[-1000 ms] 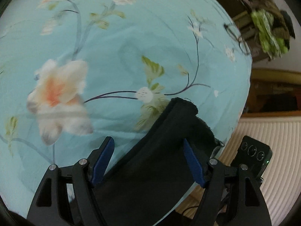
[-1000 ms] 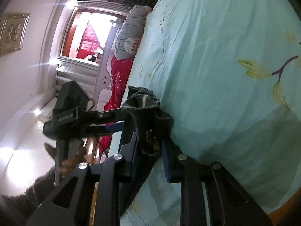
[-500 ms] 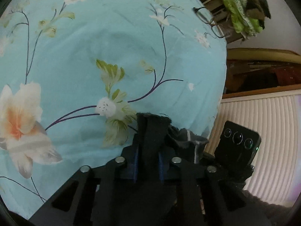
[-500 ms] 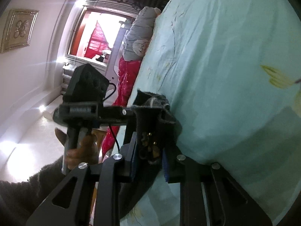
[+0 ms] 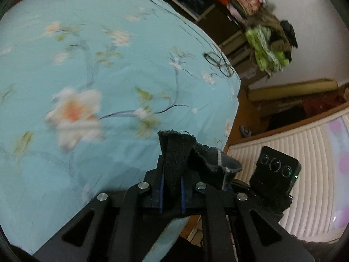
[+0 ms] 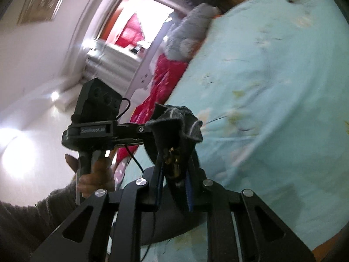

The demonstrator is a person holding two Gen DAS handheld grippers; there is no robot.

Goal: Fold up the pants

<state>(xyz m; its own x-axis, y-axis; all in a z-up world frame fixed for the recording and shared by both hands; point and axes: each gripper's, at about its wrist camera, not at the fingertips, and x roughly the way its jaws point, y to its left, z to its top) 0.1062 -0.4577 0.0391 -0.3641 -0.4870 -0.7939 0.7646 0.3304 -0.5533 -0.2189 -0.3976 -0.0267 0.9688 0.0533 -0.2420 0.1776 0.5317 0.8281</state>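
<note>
Only the right view shows brass hardware [image 6: 172,159] on the pants [image 6: 174,131].

bed [image 5: 109,69]: landmark, under everything
pants [image 5: 174,152]: above the bed's edge, clamped in both tongs
left tongs [image 5: 171,193]: beside right tongs [image 6: 174,187]
cable coil [image 5: 218,63]: on the bed's far corner
pillow [image 6: 192,32]: at the bed's head

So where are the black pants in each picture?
Left wrist view: the black pants stick up at bottom centre, pinched in the left gripper.
Right wrist view: the pants sit at centre, pinched in the right gripper.
Shared landmark: the turquoise flowered bedsheet behind them.
</note>
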